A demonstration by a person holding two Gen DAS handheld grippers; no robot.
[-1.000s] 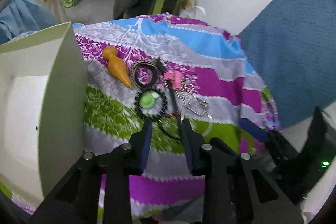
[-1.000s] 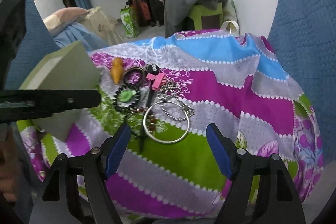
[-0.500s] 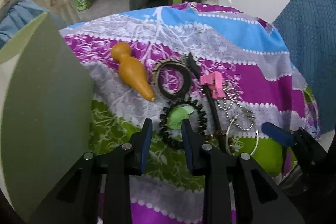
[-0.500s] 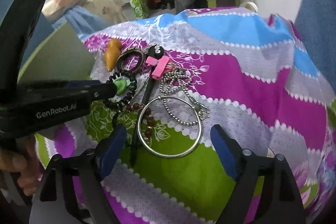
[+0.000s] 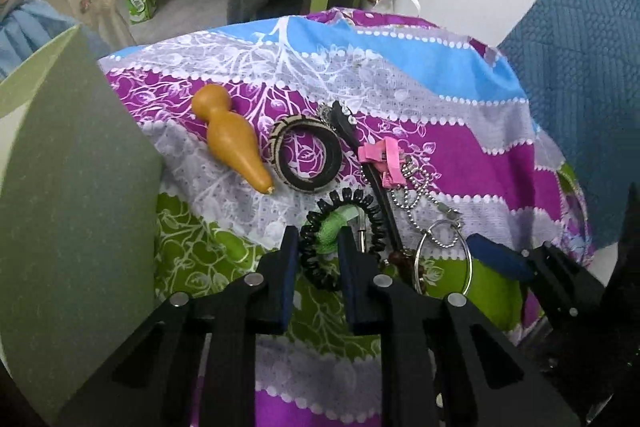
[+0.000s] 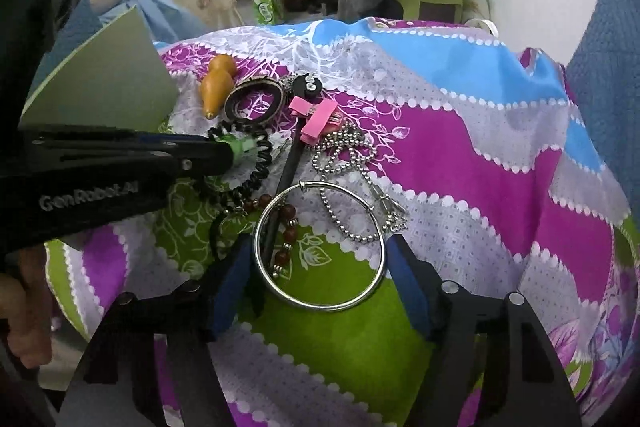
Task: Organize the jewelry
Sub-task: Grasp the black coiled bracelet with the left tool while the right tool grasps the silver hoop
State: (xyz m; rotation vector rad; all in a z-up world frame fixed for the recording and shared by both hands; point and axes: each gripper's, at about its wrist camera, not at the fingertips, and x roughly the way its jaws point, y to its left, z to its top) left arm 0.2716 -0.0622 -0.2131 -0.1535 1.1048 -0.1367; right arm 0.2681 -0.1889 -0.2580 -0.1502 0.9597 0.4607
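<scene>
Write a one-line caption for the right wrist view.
Open right gripper brackets a silver bangle on the patterned cloth.

Free room lies on the patterned cloth (image 6: 460, 155) right of the ball chain (image 6: 352, 187) and near the silver bangle (image 6: 320, 247). At left, the green box wall (image 5: 80, 207) blocks passage. Jewelry crowds the centre: black coil band (image 5: 340, 239), gourd (image 5: 232, 139), woven rings (image 5: 306, 161).

even indoor light | soft shadows | fisheye edges warped, dark corners
</scene>
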